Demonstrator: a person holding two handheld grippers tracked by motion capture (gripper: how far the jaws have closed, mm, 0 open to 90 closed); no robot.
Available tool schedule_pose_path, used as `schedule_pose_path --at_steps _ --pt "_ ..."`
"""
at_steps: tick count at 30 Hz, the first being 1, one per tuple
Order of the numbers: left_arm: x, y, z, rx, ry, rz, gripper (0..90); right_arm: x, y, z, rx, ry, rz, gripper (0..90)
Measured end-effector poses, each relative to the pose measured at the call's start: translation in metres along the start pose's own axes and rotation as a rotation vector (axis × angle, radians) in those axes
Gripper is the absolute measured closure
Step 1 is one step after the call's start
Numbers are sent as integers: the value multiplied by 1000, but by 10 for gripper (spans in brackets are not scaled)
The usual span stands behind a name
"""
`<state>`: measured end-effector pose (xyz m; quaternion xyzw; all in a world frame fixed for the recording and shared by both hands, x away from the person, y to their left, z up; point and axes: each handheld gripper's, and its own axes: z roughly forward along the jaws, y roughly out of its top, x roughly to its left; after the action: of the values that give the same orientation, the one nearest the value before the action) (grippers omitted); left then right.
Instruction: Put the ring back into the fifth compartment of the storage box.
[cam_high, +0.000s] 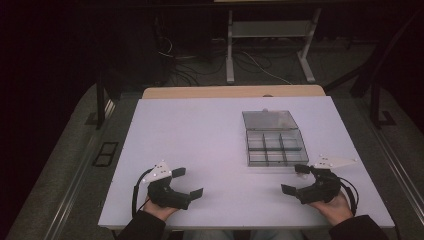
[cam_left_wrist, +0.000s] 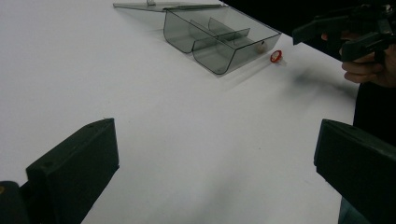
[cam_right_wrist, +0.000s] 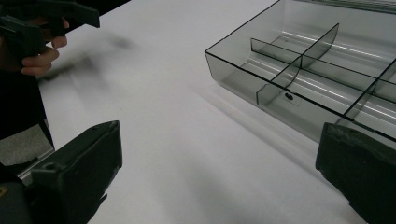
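My left gripper (cam_high: 187, 182) wide open, empty, near-left on white table (cam_high: 200, 135). My right gripper (cam_high: 296, 178) wide open, empty, near-right. Compartment box (cam_high: 276, 146) right of centre, lid open, compartments apparently empty. Small red ring (cam_left_wrist: 276, 57) just beside box. Nothing started, I judge.

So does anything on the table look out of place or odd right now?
One thing: a small red ring lies loose on the white table, just outside the open compartment box rather than in a compartment. The box's lid lies flat behind it. Both grippers, left and right, are open and hold nothing.
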<state>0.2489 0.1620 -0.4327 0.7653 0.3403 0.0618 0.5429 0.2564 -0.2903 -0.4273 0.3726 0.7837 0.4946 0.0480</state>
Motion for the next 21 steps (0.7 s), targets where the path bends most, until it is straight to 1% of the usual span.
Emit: schedule_pose_path --at_steps 6,10,15,21 --pt "0 0 1 -3 -5 -3 0 0 0 0 4 5 6 0" --pt "-1 0 0 -3 -6 -3 0 1 1 -1 6 6 -6 0" --pt "0 0 0 -8 -8 -6 0 3 2 -1 18 13 -5 0" --pt "-1 0 0 -3 -12 -5 0 7 4 1 39 3 -24 0"
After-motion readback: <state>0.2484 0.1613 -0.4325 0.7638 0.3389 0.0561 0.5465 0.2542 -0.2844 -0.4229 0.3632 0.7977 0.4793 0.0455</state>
